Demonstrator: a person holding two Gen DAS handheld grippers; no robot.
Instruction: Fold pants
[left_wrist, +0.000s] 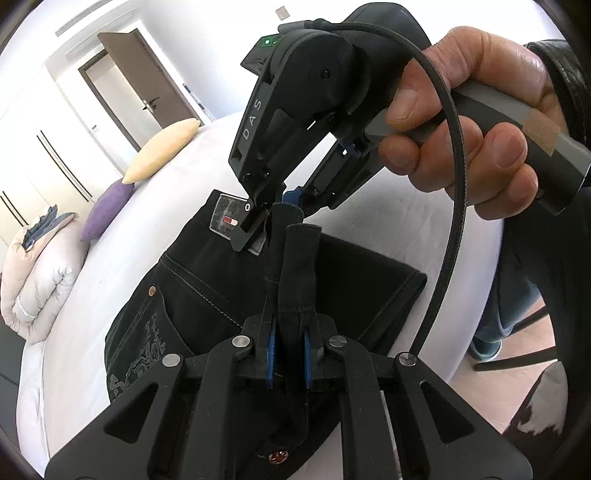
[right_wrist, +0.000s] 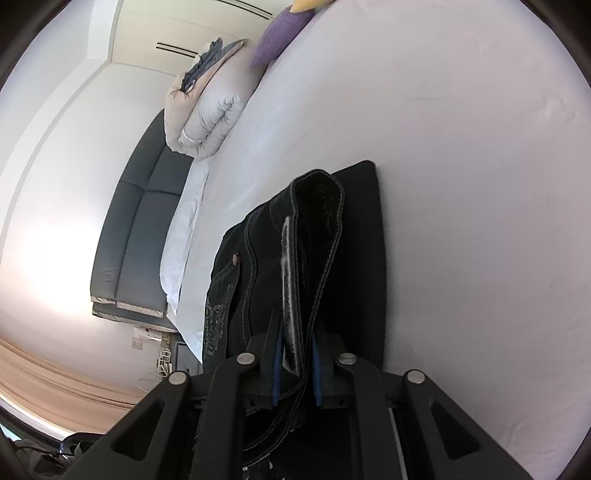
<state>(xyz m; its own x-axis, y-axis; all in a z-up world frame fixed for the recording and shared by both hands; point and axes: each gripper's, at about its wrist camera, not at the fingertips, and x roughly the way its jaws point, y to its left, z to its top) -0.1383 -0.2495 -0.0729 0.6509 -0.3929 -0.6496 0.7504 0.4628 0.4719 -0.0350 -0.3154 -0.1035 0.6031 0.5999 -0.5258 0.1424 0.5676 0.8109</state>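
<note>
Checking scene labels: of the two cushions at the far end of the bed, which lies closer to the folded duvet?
The purple cushion. It lies between the cream-yellow cushion and the folded duvet.

You have black denim pants with pale contrast stitching, copper rivets, grey embroidery on the back pocket and a grey waistband patch bearing a red-and-white mark. They lie on a plain white bed sheet. Your black grippers have blue pads. Beyond sit a purple cushion, a pale yellow cushion and a folded pink-and-white quilt.
</note>
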